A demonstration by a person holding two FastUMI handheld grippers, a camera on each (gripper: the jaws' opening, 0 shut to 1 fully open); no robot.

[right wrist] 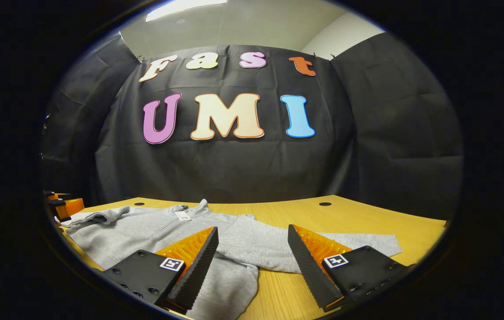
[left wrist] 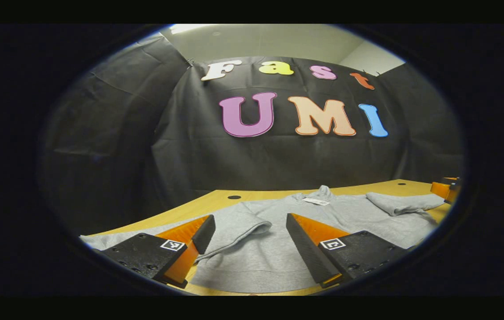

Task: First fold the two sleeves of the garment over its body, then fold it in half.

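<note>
A wooden table [left wrist: 216, 200] with round cable holes [left wrist: 234, 197] carries the work, and the black cloth wall [left wrist: 278, 160] closes the booth behind it; nothing lies between either pair of fingers and the cloth ahead of them.

The grey sweatshirt [left wrist: 287, 222] lies flat on the table, collar away from the fingers, a white tag [left wrist: 315, 201] at its neck. In the left gripper view the left gripper [left wrist: 247, 249] hovers low with its fingers set wide and nothing between them; one sleeve [left wrist: 238, 224] runs across the gap towards the left-hand finger; the other sleeve [left wrist: 405, 203] lies folded in a bunch far to the right, near the other gripper [left wrist: 445, 189] (seen at the edge).

In the right gripper view the right gripper [right wrist: 252, 262] is likewise spread wide and empty; a sleeve [right wrist: 350, 244] stretches flat past the right-hand finger, and the sweatshirt's body lies ahead and left.
</note>
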